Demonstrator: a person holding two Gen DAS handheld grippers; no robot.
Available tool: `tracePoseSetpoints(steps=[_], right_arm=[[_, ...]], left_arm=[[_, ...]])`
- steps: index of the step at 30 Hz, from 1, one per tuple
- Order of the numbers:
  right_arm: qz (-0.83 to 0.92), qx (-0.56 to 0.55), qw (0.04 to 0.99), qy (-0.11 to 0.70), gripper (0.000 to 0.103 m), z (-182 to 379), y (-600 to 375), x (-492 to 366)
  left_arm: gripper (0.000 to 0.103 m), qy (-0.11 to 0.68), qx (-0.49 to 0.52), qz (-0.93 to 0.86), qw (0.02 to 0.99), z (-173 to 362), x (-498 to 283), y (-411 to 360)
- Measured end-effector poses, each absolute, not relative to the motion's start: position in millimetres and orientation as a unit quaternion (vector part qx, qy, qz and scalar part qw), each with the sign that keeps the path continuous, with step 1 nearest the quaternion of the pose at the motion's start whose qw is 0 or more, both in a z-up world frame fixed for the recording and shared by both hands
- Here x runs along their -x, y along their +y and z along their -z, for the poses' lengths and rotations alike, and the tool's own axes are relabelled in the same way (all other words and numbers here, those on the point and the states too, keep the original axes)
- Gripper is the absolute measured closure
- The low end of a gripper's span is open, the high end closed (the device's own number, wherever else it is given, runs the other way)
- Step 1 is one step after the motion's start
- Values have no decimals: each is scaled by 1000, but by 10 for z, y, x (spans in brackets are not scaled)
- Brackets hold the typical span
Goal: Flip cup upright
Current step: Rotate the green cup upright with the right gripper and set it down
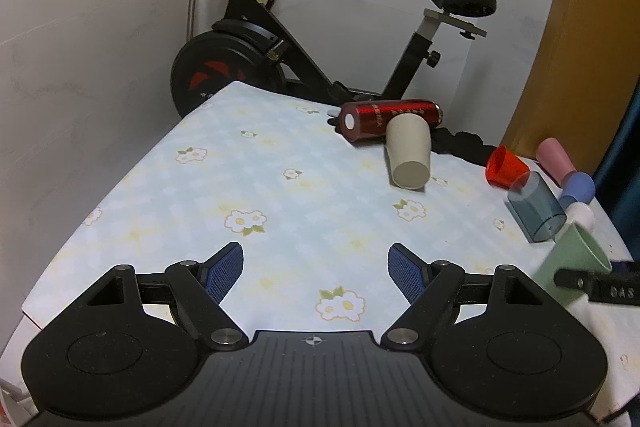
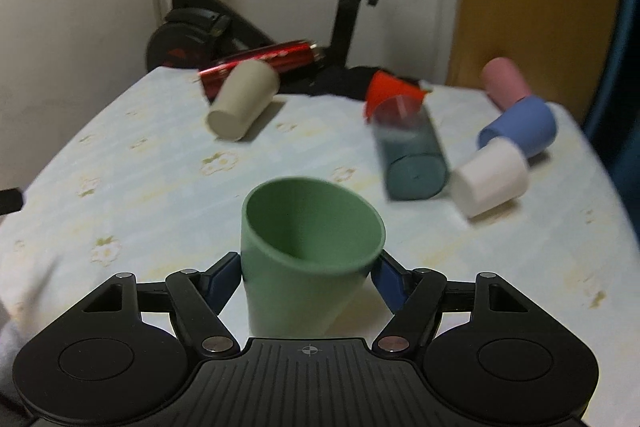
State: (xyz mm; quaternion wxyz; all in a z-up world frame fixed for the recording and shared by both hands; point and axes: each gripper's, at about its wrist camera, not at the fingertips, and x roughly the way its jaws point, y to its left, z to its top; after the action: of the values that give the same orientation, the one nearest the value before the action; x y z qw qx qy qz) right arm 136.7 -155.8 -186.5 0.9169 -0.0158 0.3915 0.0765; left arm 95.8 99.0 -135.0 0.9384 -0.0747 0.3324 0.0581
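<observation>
Right gripper: blue-padded fingers are clamped on either side of a green cup, held at the near middle of the table. The cup is matte sage green, smooth-walled, tapering toward its base; its open mouth is turned upward and tilted somewhat to the far left, the inside seen as darker green. Whether its base touches the tablecloth cannot be told.

Left gripper: fingers are spread wide with nothing between them, poised over the near left part of the floral tablecloth.

Farther out, other cups are seen lying on their sides: a beige cup at far centre, leaning against a red metal bottle; a translucent dark-teal cup to the right, with a red cup just behind it; a white cup, a blue cup and a pink cup ranged along the right edge. A black exercise bike is seen beyond the table's far edge.
</observation>
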Motion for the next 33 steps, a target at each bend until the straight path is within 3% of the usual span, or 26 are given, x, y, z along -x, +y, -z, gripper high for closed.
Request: tracePoseSetpoints(steps=[12, 26, 31, 33], right_arm=[[-23, 88, 924, 372, 36, 1950, -1619, -1416], [-32, 65, 917, 392, 38, 1957, -1668, -1306], [-34, 54, 917, 393, 30, 1904, -1686, -1277], [-36, 43, 919, 391, 20, 1865, -1702, -1252]], left_arm=[[22, 337, 74, -47, 937, 1371, -949, 936], [22, 332, 73, -40, 940, 1329, -915, 906], [21, 330, 72, -38, 941, 1294, -891, 888], [21, 329, 72, -37, 941, 1275, -878, 882]])
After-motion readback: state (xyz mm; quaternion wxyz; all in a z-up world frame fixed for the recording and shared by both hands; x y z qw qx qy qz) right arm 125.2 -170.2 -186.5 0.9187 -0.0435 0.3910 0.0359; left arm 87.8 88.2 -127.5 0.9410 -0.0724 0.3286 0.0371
